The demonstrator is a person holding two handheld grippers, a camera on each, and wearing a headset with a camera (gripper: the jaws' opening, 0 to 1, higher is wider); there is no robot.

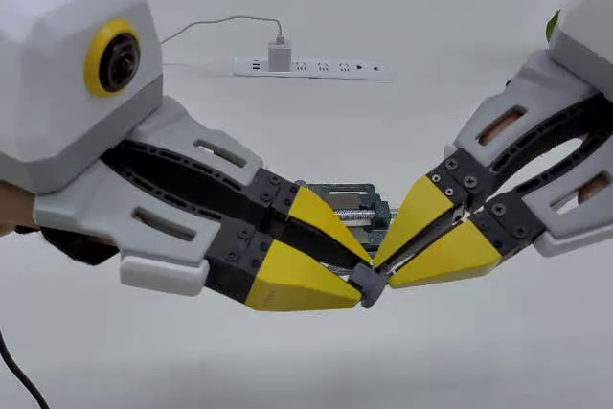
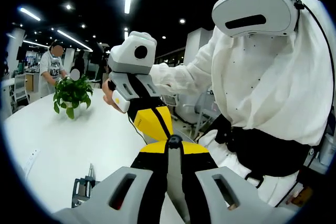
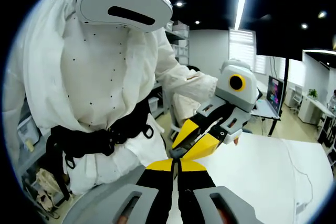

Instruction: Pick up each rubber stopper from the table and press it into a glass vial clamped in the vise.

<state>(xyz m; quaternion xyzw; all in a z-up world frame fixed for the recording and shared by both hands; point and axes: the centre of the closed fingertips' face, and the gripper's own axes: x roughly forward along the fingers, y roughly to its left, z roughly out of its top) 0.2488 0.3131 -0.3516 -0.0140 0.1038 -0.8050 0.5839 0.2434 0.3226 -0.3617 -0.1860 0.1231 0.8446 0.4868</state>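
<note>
Left gripper (image 1: 361,277) jaws clamp the stopper (image 1: 372,287); right gripper (image 1: 384,268) jaws together, tips touching it. We should square it narrow-end down before lowering to the vise (image 1: 356,200).

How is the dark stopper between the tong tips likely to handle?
The rubber stopper looks small, so probably light. Pinched at the tips of the left tongs, it may slip out. Its rounded shape suggests rolling if dropped.
</note>
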